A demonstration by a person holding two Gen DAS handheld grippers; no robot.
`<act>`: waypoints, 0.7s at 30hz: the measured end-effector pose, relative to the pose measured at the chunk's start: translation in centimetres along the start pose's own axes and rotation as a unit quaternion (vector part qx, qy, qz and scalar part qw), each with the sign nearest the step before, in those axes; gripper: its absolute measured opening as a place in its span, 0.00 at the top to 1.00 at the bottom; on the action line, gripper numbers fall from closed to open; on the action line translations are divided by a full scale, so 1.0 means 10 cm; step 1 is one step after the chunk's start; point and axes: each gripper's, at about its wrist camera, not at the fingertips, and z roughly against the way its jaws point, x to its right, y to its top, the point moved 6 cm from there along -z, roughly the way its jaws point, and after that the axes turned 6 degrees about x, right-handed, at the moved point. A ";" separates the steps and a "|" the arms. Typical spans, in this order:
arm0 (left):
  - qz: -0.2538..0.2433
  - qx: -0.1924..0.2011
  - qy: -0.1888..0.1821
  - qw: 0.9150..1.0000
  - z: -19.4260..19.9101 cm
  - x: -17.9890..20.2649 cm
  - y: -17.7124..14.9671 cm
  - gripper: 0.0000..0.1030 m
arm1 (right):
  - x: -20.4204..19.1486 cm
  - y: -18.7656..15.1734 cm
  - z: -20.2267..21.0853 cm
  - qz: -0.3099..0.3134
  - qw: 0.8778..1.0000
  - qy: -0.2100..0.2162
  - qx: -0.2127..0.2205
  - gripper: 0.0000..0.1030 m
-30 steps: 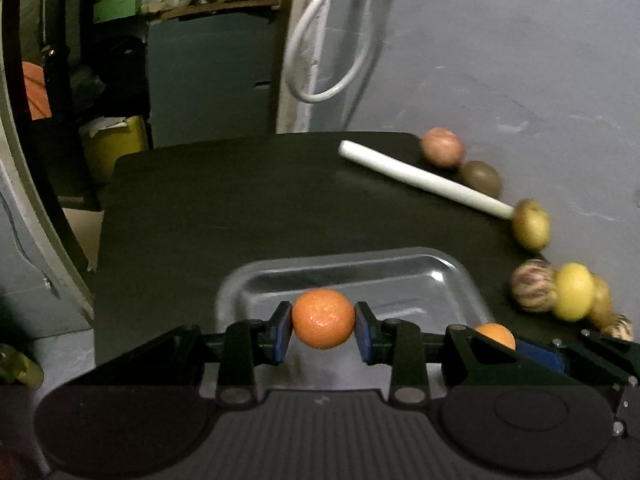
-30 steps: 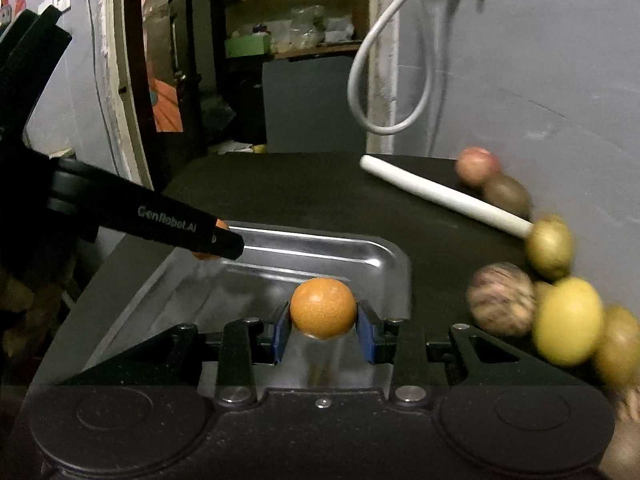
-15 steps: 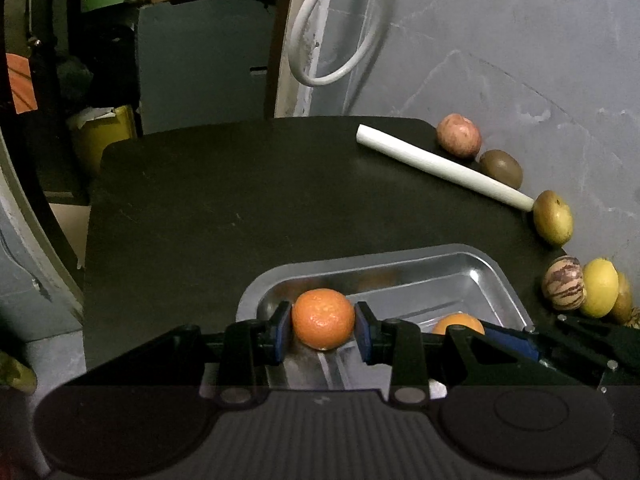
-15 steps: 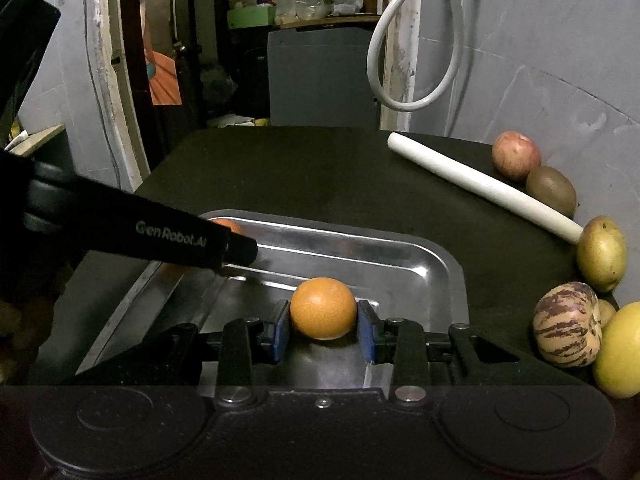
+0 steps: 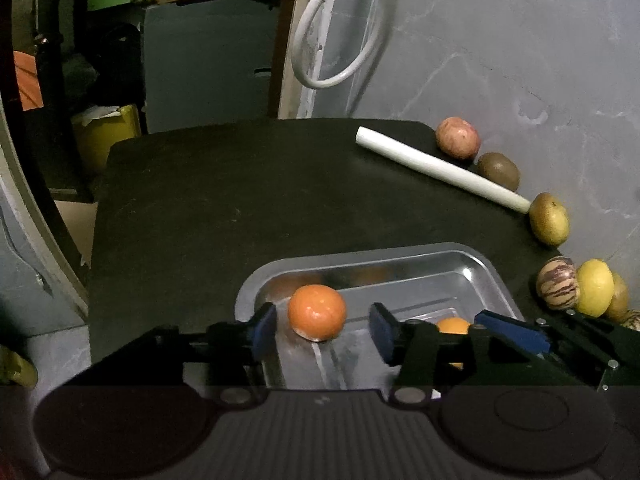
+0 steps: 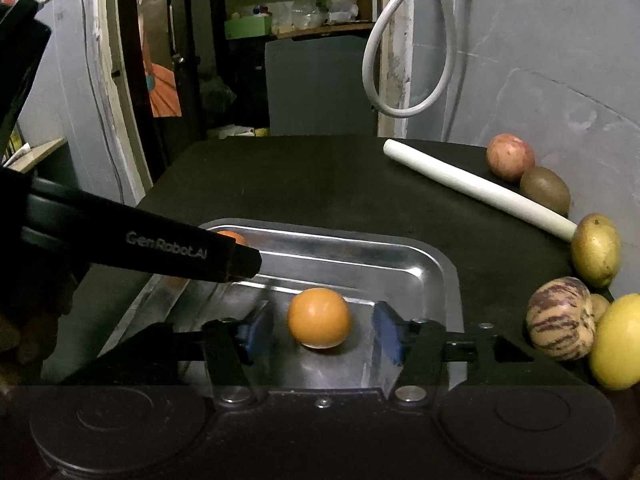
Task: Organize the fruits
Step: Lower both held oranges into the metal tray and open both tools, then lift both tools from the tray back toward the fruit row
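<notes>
A metal tray point(image 5: 472, 258) point(image 6: 444, 264) lies on the black table. My left gripper point(image 5: 323, 330) hangs over the tray's left end, its jaws opening. A tangerine point(image 5: 317, 312) sits between its blue pads, clear of both. My right gripper point(image 6: 320, 330) is over the tray's near part, jaws opening too, with a smooth orange point(image 6: 319, 317) loose between its pads. In the left wrist view that orange point(image 5: 452, 326) peeks out behind the right gripper's finger. In the right wrist view the left gripper's finger point(image 6: 160, 250) half hides the tangerine point(image 6: 230, 237).
Along the grey wall at right lie an apple point(image 5: 457, 137) point(image 6: 510, 157), a kiwi point(image 5: 498, 170), a yellow-brown fruit point(image 5: 549, 219), a striped melon point(image 5: 557, 283) point(image 6: 559, 318) and a lemon point(image 5: 595, 287). A white rod point(image 5: 440, 169) point(image 6: 476, 188) lies on the table. A white cable loop point(image 5: 332, 40) hangs behind.
Both grippers have opened. The tangerine and the orange, gripped before, now sit free between the pads in the tray.
</notes>
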 end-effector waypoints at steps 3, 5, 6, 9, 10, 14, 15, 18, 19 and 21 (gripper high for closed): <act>0.006 0.012 0.002 1.000 0.13 0.04 -0.01 0.29 | 0.02 -0.01 0.12 -0.005 1.000 0.003 0.006 0.32; 0.011 0.020 0.004 1.000 0.22 0.07 -0.03 0.21 | 0.03 -0.03 0.22 -0.007 1.000 0.007 0.012 0.29; 0.013 0.024 0.007 1.000 0.27 0.08 -0.04 0.17 | 0.04 -0.04 0.28 -0.008 1.000 0.009 0.014 0.27; 0.015 0.034 0.012 0.999 0.42 0.14 -0.08 0.11 | 0.05 -0.08 0.43 -0.009 1.000 0.018 0.020 0.20; 0.017 0.035 0.015 0.999 0.47 0.15 -0.09 0.08 | 0.06 -0.09 0.49 -0.010 1.000 0.020 0.022 0.18; 0.024 0.046 0.029 0.998 0.66 0.21 -0.16 0.03 | 0.08 -0.17 0.69 -0.016 0.999 0.029 0.027 0.12; 0.025 0.047 0.033 0.998 0.71 0.23 -0.19 0.02 | 0.09 -0.19 0.74 -0.016 0.999 0.031 0.029 0.09; 0.025 0.049 0.043 0.998 0.85 0.27 -0.28 0.01 | 0.11 -0.26 0.91 -0.017 0.999 0.036 0.033 0.05; 0.023 0.048 0.045 0.998 0.90 0.29 -0.32 0.01 | 0.11 -0.29 0.97 -0.016 0.999 0.038 0.033 0.05; 0.021 0.045 0.051 0.997 0.98 0.32 -0.40 0.01 | 0.12 -0.36 1.09 -0.013 0.999 0.042 0.033 0.04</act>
